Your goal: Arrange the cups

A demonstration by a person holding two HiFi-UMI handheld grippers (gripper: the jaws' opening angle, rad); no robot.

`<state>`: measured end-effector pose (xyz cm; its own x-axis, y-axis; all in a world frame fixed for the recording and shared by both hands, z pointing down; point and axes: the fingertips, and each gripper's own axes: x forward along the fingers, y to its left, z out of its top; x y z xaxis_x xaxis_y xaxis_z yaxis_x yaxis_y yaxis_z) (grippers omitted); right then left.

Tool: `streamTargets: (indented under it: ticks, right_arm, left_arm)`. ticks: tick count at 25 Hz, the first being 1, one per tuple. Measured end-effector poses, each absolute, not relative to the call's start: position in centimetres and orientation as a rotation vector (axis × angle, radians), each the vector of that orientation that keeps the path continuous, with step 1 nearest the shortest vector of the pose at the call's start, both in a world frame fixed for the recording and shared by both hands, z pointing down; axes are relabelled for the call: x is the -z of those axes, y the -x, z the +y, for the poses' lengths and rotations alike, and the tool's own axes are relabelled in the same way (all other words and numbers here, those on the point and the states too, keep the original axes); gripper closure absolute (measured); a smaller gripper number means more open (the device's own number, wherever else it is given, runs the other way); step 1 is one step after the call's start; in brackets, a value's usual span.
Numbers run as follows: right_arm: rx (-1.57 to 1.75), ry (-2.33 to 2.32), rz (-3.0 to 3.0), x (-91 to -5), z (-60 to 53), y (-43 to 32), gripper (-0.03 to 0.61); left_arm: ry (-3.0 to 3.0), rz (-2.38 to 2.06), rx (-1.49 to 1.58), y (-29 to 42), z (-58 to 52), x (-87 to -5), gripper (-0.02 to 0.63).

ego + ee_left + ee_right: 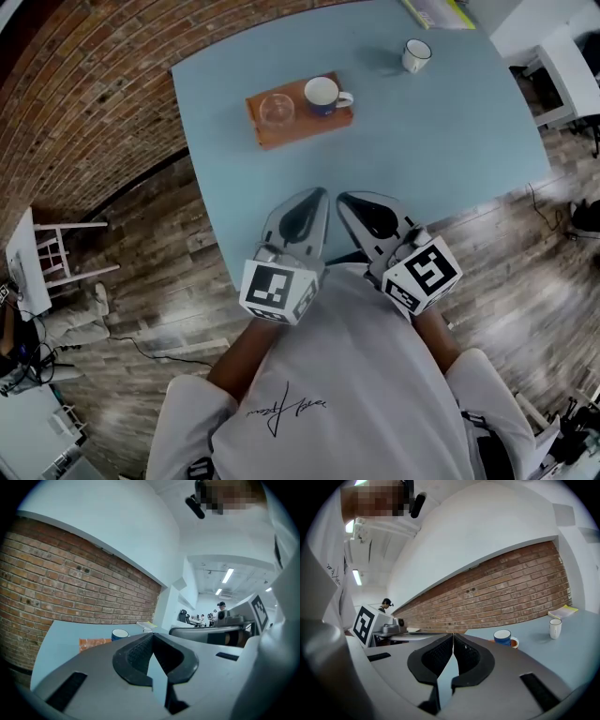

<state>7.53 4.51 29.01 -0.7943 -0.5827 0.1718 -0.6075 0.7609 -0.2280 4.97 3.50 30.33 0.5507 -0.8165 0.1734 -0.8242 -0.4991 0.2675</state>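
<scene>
Wood first: seeing glass [277, 110], blue mug [321, 94] sitting on tray [302, 128], white mug [416, 54] waiting apart; holding left gripper [315, 201], right gripper [351, 202] pinched shut, empty.

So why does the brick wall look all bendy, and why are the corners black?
Left gripper view and right gripper view: a wide-angle lens curves the brick wall and leaves the corners black. Head view: the same bending bows the edges of the blue table; the light is even, with only a soft shadow beside the white cup.
</scene>
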Motion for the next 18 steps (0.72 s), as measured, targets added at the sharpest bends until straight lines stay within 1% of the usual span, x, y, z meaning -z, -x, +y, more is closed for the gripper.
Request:
streamTargets:
  ticks: [8,18]
  right_arm:
    - [-0.336,-0.754,-2.890,-29.2,1.4,-7.9,0.557]
    - [-0.211,-0.675,-2.841,-31.2,-2.1,-8.7,0.557]
  left_arm:
    - [-2.437,-1.432,-0.051,-5.0,1.6,-31.2,0.606]
    - [-2.447,-1.469,-0.083,-4.8,-0.1,-31.9,0.606]
